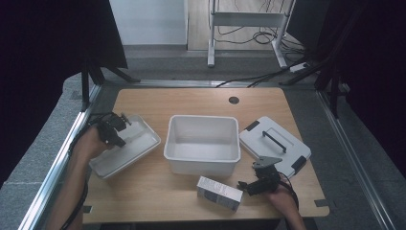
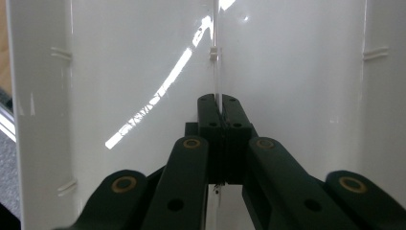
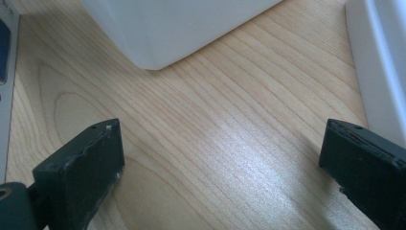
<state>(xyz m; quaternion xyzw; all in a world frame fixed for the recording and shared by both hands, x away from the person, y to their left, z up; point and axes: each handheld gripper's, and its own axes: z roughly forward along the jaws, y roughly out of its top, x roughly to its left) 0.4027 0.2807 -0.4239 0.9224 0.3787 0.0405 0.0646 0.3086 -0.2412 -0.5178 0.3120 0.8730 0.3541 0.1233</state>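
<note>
Grip on the clear lid (image 1: pixel 125 146) comes first: I keep the left gripper (image 1: pixel 115 128) fully closed on the thin central rib (image 2: pixel 216 72), which the left gripper view shows pinched between the jaws at mid-frame. I judge the lid light and slippery, so I would move it slowly, keeping it level and clear of the white bin (image 1: pixel 202 143). In the high view the lid sits at left of centre, tilted on the wooden table (image 1: pixel 158 189), directly under the left gripper. The right gripper (image 1: pixel 250 186) rests wide open and empty at lower right, beside the small carton (image 1: pixel 219 193).
</note>
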